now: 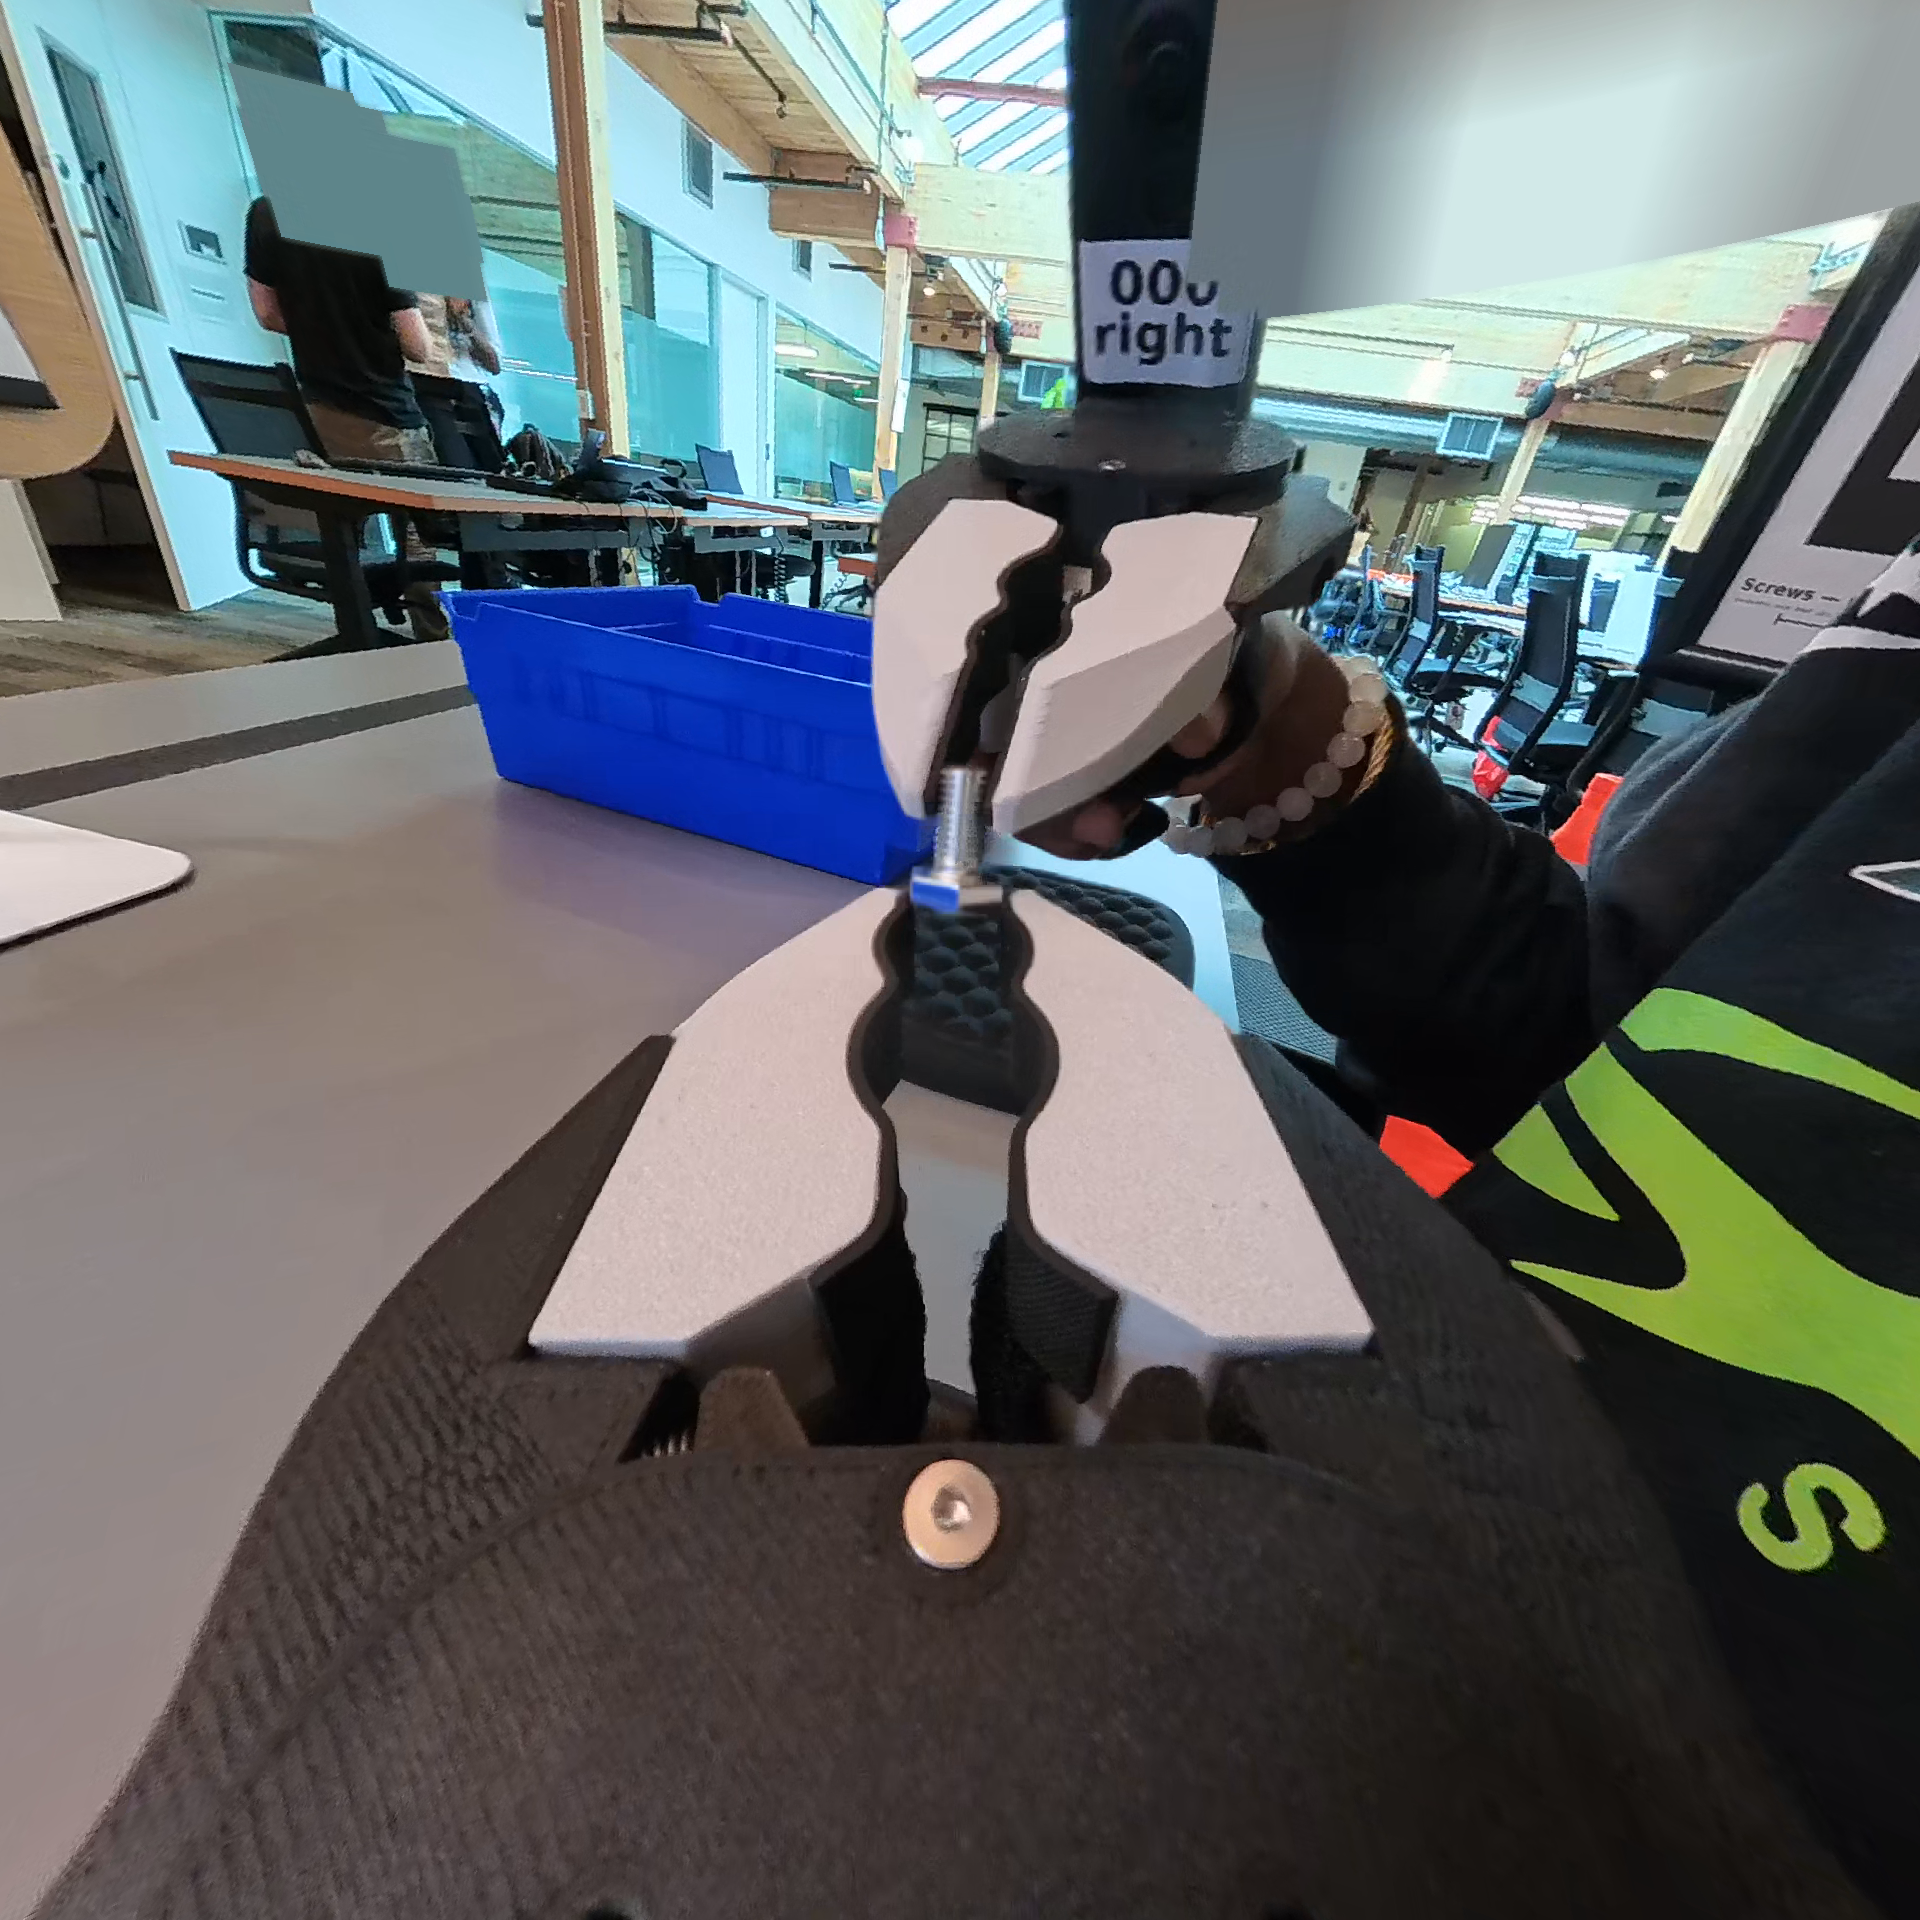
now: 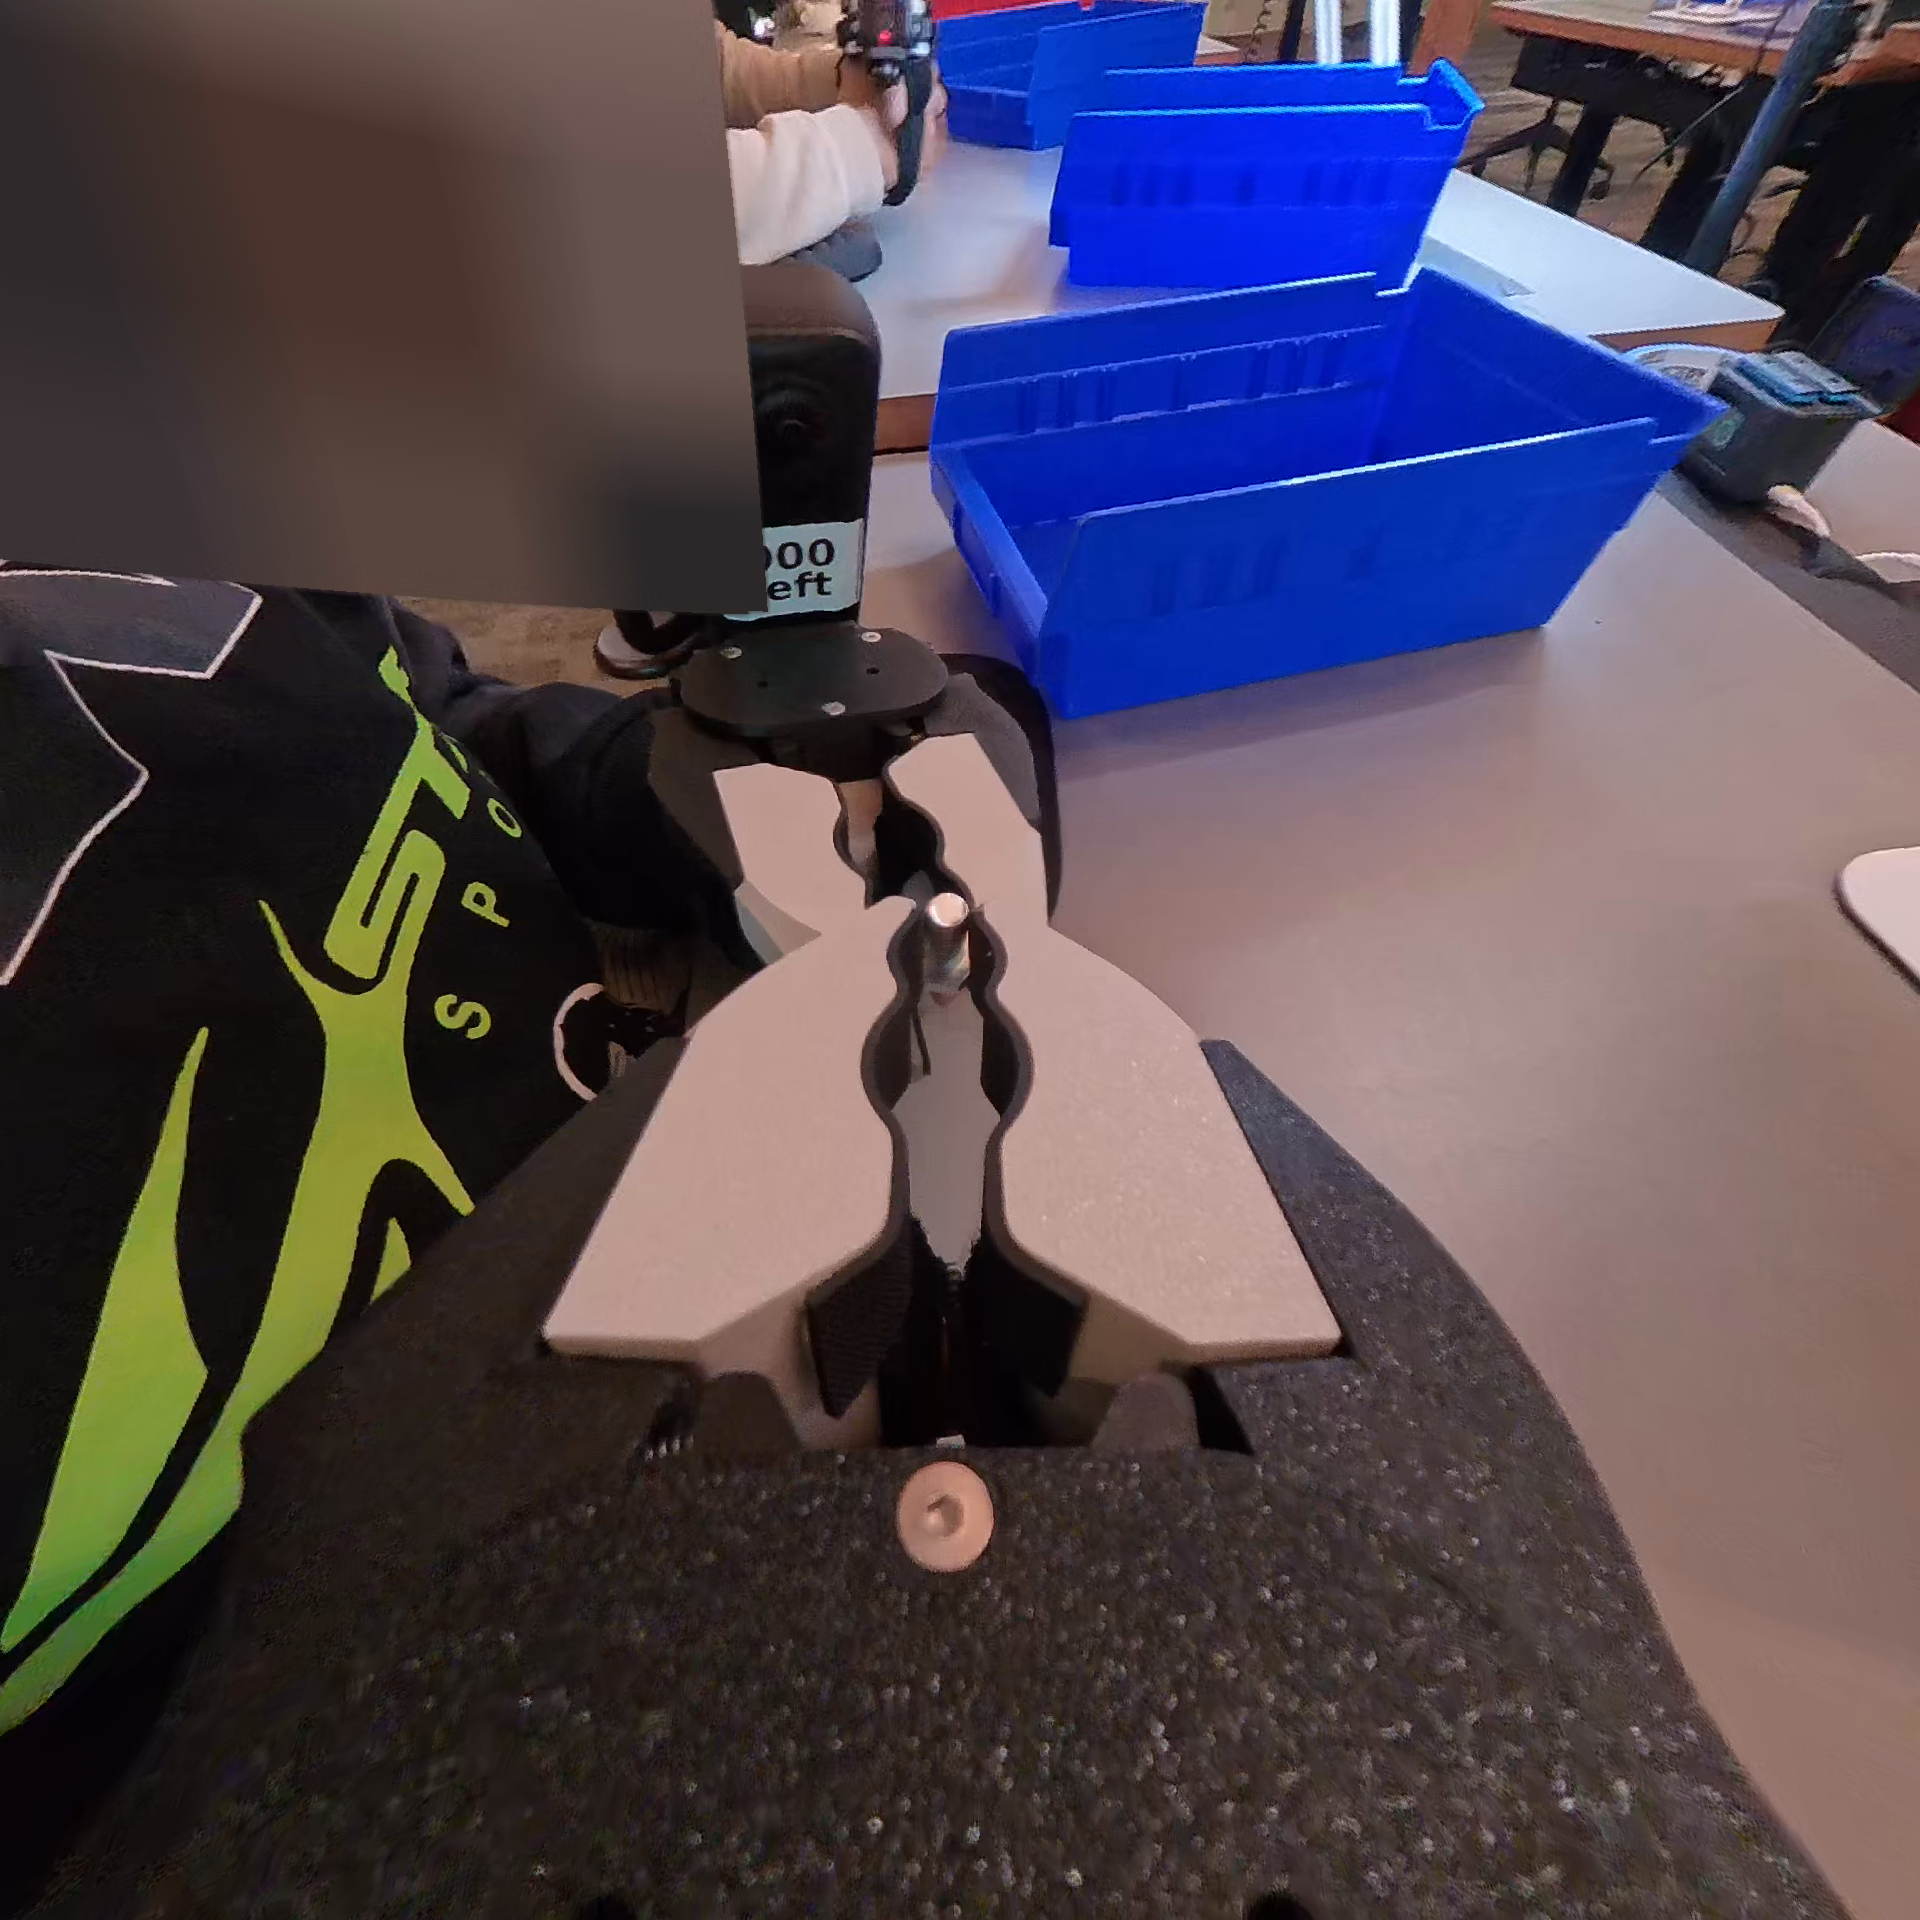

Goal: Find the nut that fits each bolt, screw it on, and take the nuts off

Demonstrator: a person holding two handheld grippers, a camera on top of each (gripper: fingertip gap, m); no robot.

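Note:
A small silver bolt (image 1: 958,831) is held in the air between both grippers, above the near edge of the grey table (image 1: 312,1039). My left gripper (image 1: 951,906) is shut on the bolt's wide flat end. My right gripper (image 1: 961,802) comes down from above and is shut on the threaded shank. In the right wrist view the bolt (image 2: 948,920) lies between the tips of my right gripper (image 2: 940,940). My left gripper (image 2: 899,899) meets it from the far side. I cannot tell whether a nut sits on the thread.
A blue divided bin (image 1: 675,717) stands on the table behind the grippers, also in the right wrist view (image 2: 1299,520). A second blue bin (image 2: 1247,177) stands farther back. A white flat object (image 1: 62,873) lies at the table's side. A dark device (image 2: 1787,416) sits by the bin. Less than 4 cm separates the two grippers' tips.

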